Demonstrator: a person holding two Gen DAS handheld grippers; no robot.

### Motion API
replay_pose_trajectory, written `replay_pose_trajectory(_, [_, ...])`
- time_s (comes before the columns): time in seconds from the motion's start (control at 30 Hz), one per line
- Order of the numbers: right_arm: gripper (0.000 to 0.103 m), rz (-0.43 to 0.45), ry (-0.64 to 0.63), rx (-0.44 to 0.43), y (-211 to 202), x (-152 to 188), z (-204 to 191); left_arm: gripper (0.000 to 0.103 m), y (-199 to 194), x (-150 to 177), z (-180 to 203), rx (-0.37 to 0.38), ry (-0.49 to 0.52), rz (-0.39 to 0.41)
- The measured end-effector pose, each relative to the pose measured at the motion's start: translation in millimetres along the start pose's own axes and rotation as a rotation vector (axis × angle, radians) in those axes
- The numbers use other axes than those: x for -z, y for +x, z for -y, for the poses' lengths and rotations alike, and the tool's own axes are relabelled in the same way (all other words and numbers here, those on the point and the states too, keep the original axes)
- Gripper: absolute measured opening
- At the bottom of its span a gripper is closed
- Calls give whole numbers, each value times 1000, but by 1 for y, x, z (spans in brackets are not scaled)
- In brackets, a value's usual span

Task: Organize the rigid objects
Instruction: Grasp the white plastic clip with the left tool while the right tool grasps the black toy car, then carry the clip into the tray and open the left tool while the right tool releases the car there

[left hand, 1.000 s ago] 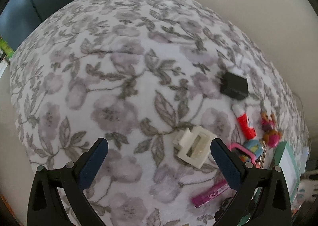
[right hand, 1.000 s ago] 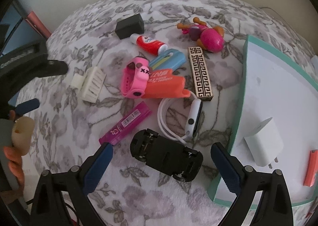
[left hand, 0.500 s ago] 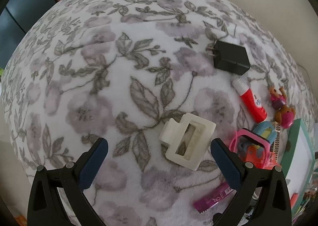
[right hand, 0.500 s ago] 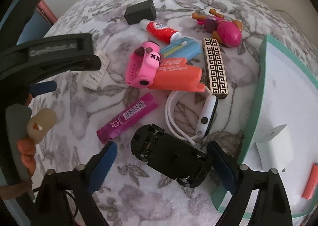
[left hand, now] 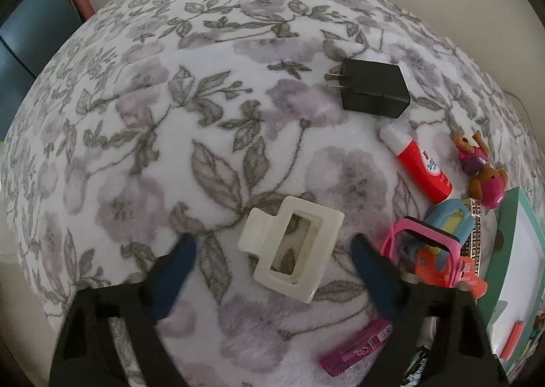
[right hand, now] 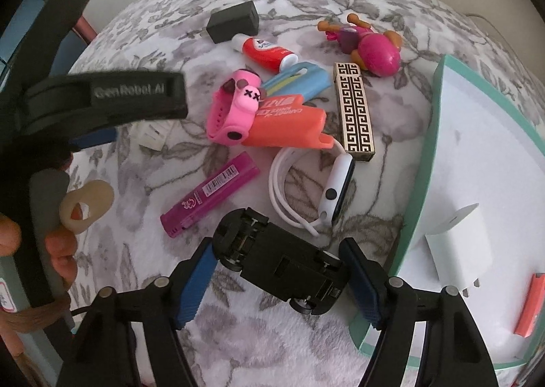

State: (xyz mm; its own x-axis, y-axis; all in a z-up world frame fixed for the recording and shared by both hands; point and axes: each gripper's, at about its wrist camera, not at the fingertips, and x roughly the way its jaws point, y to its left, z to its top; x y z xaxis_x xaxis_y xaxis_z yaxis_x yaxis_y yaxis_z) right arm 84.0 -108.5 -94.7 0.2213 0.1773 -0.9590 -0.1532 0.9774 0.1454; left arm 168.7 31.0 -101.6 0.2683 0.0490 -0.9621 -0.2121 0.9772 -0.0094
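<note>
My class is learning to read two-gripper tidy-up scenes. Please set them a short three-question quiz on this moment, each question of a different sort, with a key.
1. True or false: the black plug adapter lies inside the green-rimmed tray.
2. Multiple choice: what lies between the fingers of the right gripper? A) purple lighter B) upturned black toy car C) white smartwatch
3. Fill in: the left gripper is closing around the cream hair ____.

Key
1. False: it lies on the floral blanket; the tray holds a white charger.
2. B, the toy car.
3. Clip: the hair clip.
</note>
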Motion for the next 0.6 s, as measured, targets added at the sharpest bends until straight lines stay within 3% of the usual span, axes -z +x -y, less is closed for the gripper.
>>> replay_pose_trajectory(0.07, [75,4,8,-8,-1,2,3,64,1,2,3,-7,-3,-7])
replay_pose_trajectory(0.17, [75,6,20,-20,-3,0,10,52,1,4,6,-2,-6,-8])
replay_pose_trajectory(0.6, [75,44,84,-70,-21,3,21,52,-24,5,-13,5,-34,40])
